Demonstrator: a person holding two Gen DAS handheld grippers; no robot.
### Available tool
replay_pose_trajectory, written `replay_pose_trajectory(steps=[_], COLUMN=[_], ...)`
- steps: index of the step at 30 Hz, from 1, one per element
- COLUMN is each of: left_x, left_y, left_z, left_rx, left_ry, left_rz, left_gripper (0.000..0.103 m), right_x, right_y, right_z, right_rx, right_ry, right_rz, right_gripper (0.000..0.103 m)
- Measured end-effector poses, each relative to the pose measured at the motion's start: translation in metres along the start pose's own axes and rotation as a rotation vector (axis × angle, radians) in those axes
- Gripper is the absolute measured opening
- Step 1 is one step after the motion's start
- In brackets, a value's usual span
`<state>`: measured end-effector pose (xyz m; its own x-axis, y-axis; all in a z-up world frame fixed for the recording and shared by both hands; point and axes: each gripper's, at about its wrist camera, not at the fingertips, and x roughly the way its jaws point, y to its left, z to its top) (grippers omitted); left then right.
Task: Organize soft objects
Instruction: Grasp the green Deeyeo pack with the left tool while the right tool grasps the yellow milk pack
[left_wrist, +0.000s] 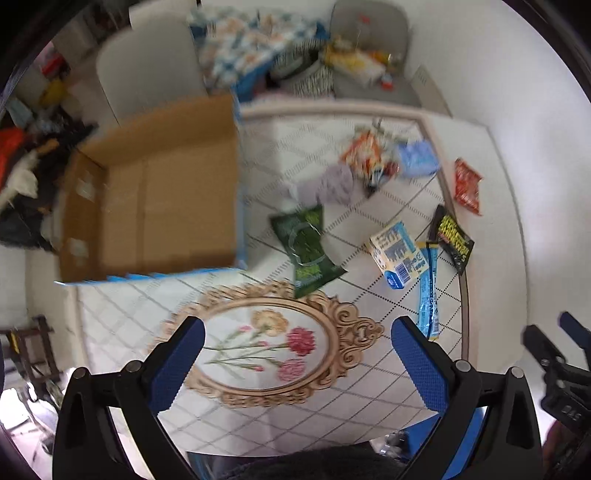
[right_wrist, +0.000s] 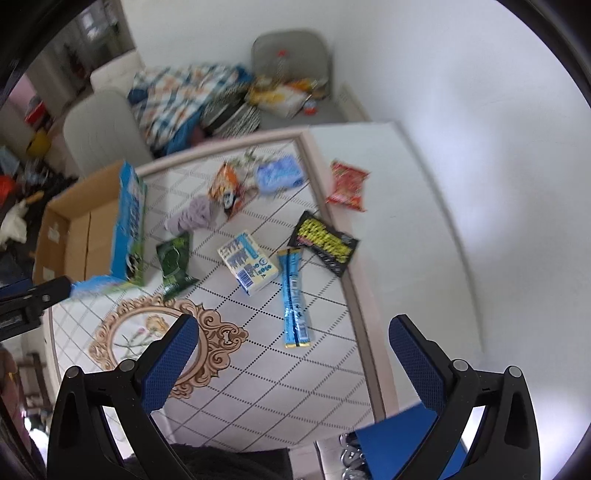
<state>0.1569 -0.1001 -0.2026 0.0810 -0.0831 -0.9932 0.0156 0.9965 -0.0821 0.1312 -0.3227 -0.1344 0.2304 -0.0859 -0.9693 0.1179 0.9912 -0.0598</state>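
Packets are seen scattered over a patterned counter (left_wrist: 280, 406) in the left wrist view. The left gripper (left_wrist: 297, 332) is held above the counter's flower medallion (left_wrist: 266, 343), its jaws wide apart with nothing between them. An open cardboard box (left_wrist: 155, 206) fills the left half, and its bare brown floor is fully shown only here. A green pouch (left_wrist: 306, 247) lies just beside the box, its long axis running from the far left toward the near right. A blue stick pack (left_wrist: 428, 291) lies lengthwise toward the camera, and part of the right gripper (left_wrist: 554, 354) is caught at the right edge.

In the right wrist view, the right gripper (right_wrist: 293, 332) is likewise held with jaws wide apart and empty. The box (right_wrist: 74, 236) is shown from the side, so that its blue printed wall is visible. The stick pack (right_wrist: 293, 299) points nearly straight away, with a white carton (right_wrist: 249, 262) just left of it and a black-and-yellow packet (right_wrist: 325, 247) to its right. A red packet (right_wrist: 349, 186) lies on the counter's plain outer part, and a lilac cloth (right_wrist: 195, 218) is bunched beyond the pouch (right_wrist: 173, 262).
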Motion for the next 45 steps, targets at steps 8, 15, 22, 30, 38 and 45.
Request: replay_pose_trajectory(steps=[8, 15, 22, 30, 38, 45], left_x=[0.091, 0.141, 0.165, 0.196, 0.196, 0.221], left_y=[-0.013, 0.011, 0.01, -0.004, -0.008, -0.009], left_z=[0.011, 0.009, 0.029, 0.054, 0.005, -0.025], left_rx=[-0.031, -0.145, -0.217, -0.237, -0.15, -0.106], left_ry=[0.15, 0.241, 0.237, 0.25, 0.279, 0.327], left_rz=[0.037, 0.001, -0.089, -0.056, -0.039, -0.08], left_gripper=[0.099, 0.091, 0.091, 0.063, 0.04, 0.056], right_x=[0.173, 0.256, 0.261, 0.29, 0.31, 0.317], right_y=[0.03, 0.072, 0.066, 0.069, 0.068, 0.074], right_z=[0.053, 0.057, 0.065, 0.064, 0.023, -0.016], right_rx=[-0.123, -0.115, -0.142, -0.14, -0.127, -0.112], right_ry=[0.225, 0.396, 0.373, 0.443, 0.502, 0.511], right_rz=[0.124, 0.249, 0.148, 0.184, 0.154, 0.147], right_gripper=[0.103, 0.094, 0.065, 0.074, 0.071, 0.072])
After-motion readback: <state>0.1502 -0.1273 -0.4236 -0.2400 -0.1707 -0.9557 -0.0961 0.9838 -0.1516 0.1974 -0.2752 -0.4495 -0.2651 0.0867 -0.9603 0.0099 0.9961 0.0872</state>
